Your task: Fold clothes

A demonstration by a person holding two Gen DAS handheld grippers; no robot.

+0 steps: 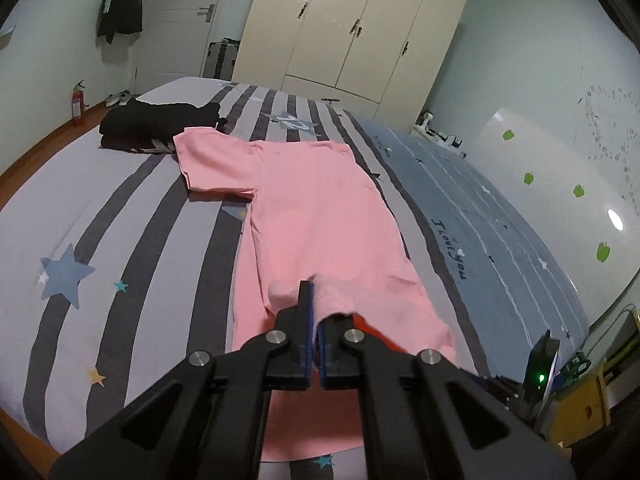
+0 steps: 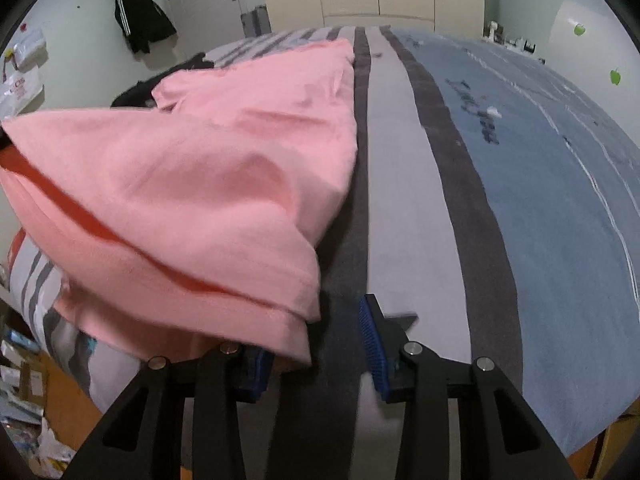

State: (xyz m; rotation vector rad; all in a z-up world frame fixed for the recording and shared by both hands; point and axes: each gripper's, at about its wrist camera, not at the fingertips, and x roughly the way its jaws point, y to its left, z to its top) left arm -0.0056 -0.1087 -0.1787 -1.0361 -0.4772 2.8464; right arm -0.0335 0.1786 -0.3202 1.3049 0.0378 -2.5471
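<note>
A pink T-shirt [image 1: 304, 200] lies lengthwise on the striped bed [image 1: 120, 220], one sleeve spread to the left. My left gripper [image 1: 316, 304] is shut on a bunch of the shirt's near hem and holds it lifted off the sheet, so that a red-orange inner layer shows underneath. In the right wrist view the raised shirt [image 2: 200, 180] billows at the left, and its lower corner drapes over the left finger. My right gripper [image 2: 320, 332] is open just above the sheet. Its right blue pad [image 2: 372, 344] is bare, and dark stripe shows in the gap.
A pile of black clothes [image 1: 156, 128] sits on the bed beyond the sleeve. A cream wardrobe [image 1: 352, 28] stands behind the bed, a dark jacket [image 1: 120, 0] hangs on the wall, and a fire extinguisher [image 1: 77, 104] stands on the floor. Clutter [image 2: 24, 392] lies beside the bed.
</note>
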